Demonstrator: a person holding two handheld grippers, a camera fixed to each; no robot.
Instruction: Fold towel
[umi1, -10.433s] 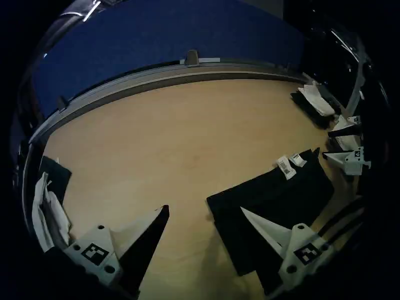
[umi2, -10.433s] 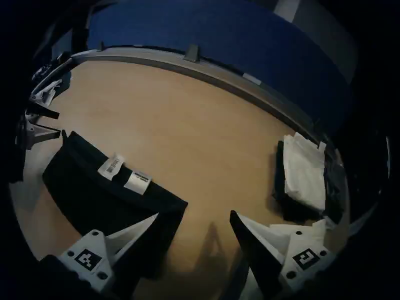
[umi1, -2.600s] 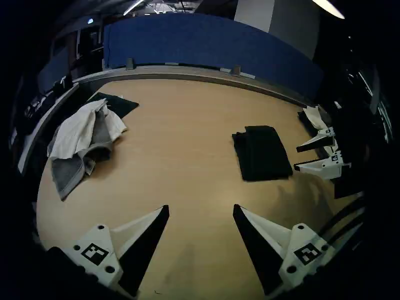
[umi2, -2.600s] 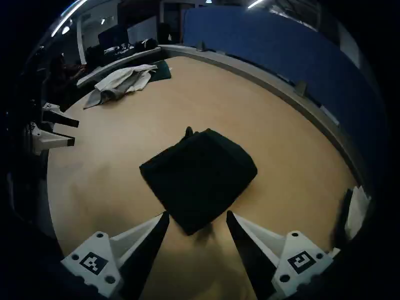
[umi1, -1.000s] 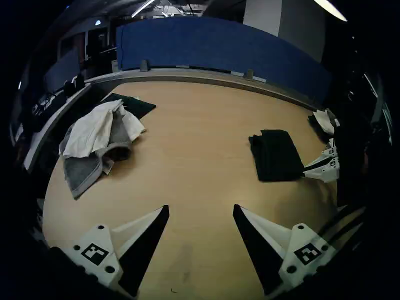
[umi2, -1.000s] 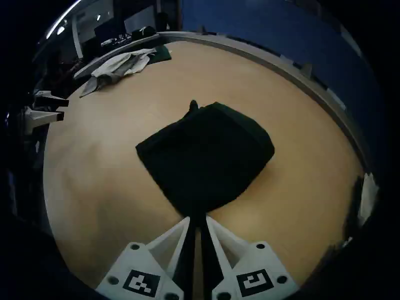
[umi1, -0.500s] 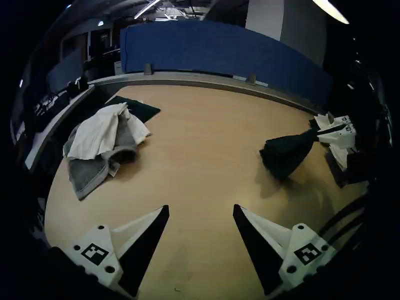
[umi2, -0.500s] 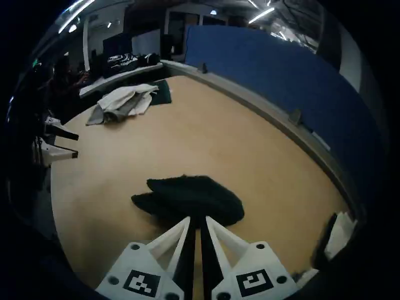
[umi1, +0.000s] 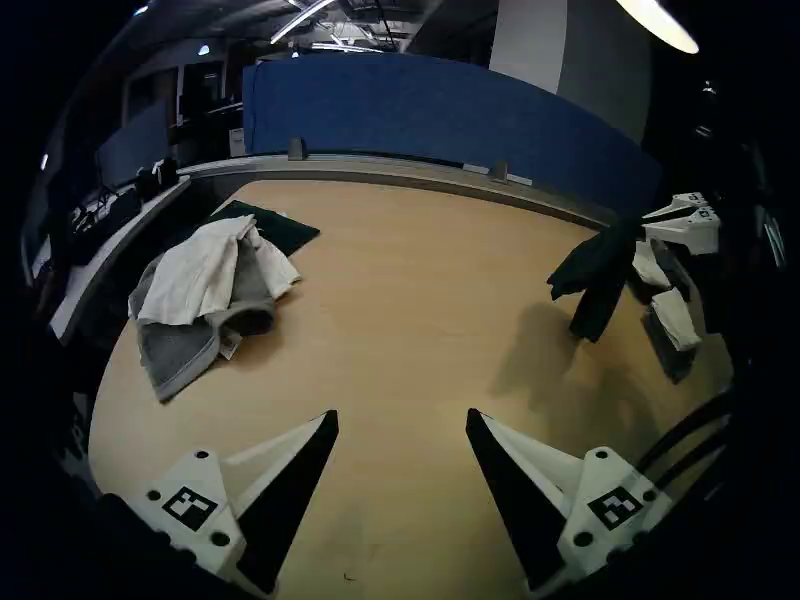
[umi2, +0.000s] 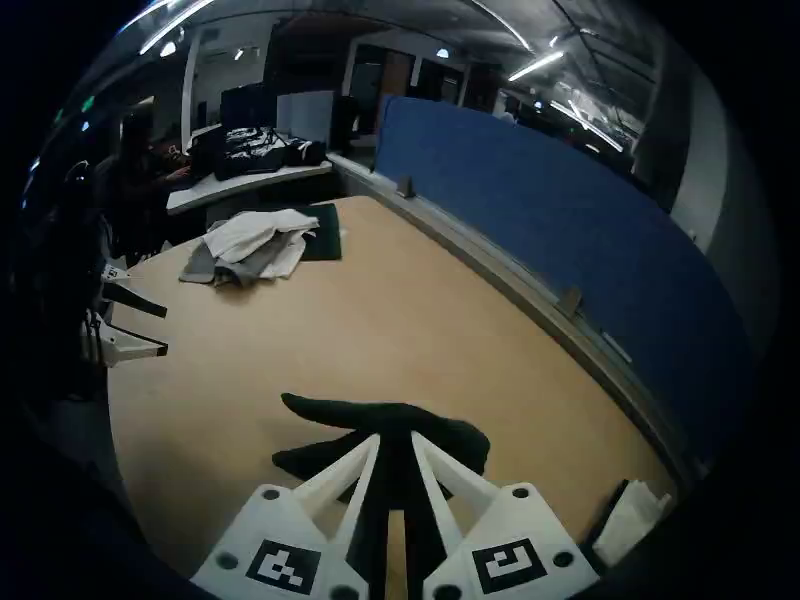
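Observation:
The dark folded towel (umi2: 458, 440) hangs above the wooden table (umi2: 400, 300), and my right gripper (umi2: 395, 440) is shut on its near edge. In the left gripper view the same towel (umi1: 592, 275) droops from the right gripper (umi1: 688, 215) at the far right, lifted off the table (umi1: 400, 290) with its shadow below. My left gripper (umi1: 400, 415) stands open low over the table's near side, nothing between its fingers. It appears as well at the left edge of the right gripper view, as the left gripper (umi2: 125, 320).
A loose pile of white and grey towels (umi1: 205, 285) lies on a dark green cloth (umi1: 270, 220) at the table's left. A stack of folded towels (umi1: 670, 315) sits at the right edge. A blue partition (umi1: 440, 110) borders the far side. A person (umi2: 140, 150) sits at a desk beyond.
The right gripper shut on the folded dark towel's edge, then raised it off the table and carried it toward the stack at the right. My left gripper stayed open and nearly still.

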